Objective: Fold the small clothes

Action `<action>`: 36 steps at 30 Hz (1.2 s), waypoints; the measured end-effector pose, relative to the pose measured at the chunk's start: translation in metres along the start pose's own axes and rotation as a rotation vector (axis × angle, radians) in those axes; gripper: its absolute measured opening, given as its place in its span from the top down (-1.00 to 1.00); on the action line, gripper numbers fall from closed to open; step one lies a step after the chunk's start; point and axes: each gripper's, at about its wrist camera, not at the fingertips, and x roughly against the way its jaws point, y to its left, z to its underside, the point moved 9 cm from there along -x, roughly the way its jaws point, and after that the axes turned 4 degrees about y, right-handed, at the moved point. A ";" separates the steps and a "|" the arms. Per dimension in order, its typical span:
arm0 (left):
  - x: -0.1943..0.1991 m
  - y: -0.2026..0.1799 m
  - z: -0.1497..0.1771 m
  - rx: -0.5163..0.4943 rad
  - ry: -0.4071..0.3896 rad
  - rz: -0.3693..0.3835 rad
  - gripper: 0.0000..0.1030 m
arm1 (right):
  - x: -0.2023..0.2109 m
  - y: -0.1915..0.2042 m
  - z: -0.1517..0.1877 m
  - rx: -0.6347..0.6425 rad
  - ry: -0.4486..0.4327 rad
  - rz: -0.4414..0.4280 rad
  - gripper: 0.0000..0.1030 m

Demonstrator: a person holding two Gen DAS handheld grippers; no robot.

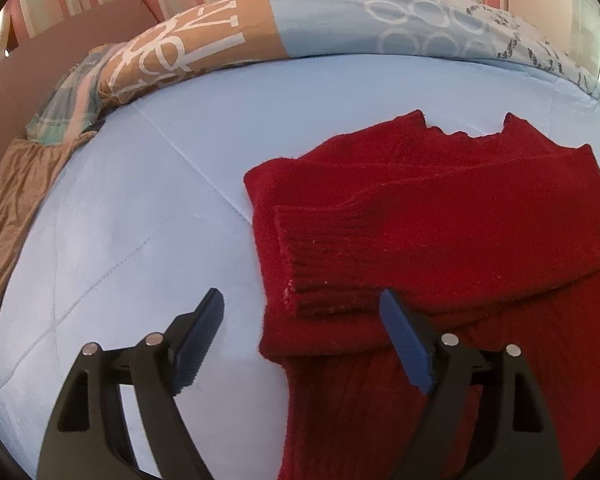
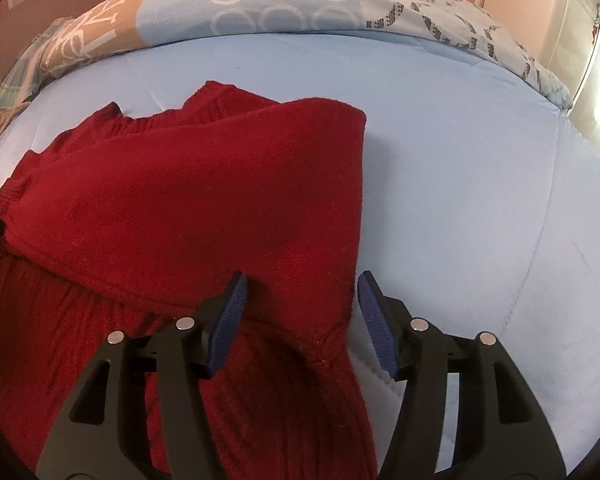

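A red knit sweater (image 1: 440, 208) lies on the light blue bedsheet (image 1: 148, 184), its sleeves folded in across the body. The ribbed cuff (image 1: 324, 264) of one sleeve rests near the sweater's left edge. My left gripper (image 1: 304, 312) hangs open and wide over that edge, one finger above the sheet and the other above the red cloth, neither pad pressing. In the right wrist view the sweater (image 2: 188, 200) fills the left half. My right gripper (image 2: 302, 304) is open astride the sweater's right edge, with the folded fabric between the jaws but not pinched.
A rolled duvet (image 1: 340, 24) in blue and tan with white ring patterns lies along the far side of the bed, below a striped wall. A checked pillow (image 1: 72, 96) and shiny brown fabric (image 1: 16, 200) sit at the left. Blue sheet (image 2: 480, 200) extends right of the sweater.
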 end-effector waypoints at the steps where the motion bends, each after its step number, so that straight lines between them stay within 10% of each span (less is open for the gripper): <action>1: 0.001 -0.001 0.000 -0.001 0.001 -0.004 -0.59 | 0.000 0.000 0.000 -0.002 0.000 0.000 -0.13; 18: 0.026 -0.015 -0.001 -0.038 -0.003 -0.019 -0.96 | 0.038 0.009 -0.005 0.046 -0.092 0.016 -0.79; 36: 0.076 -0.025 0.016 0.013 -0.049 0.087 -0.96 | 0.071 0.019 0.006 0.056 -0.176 -0.014 -0.76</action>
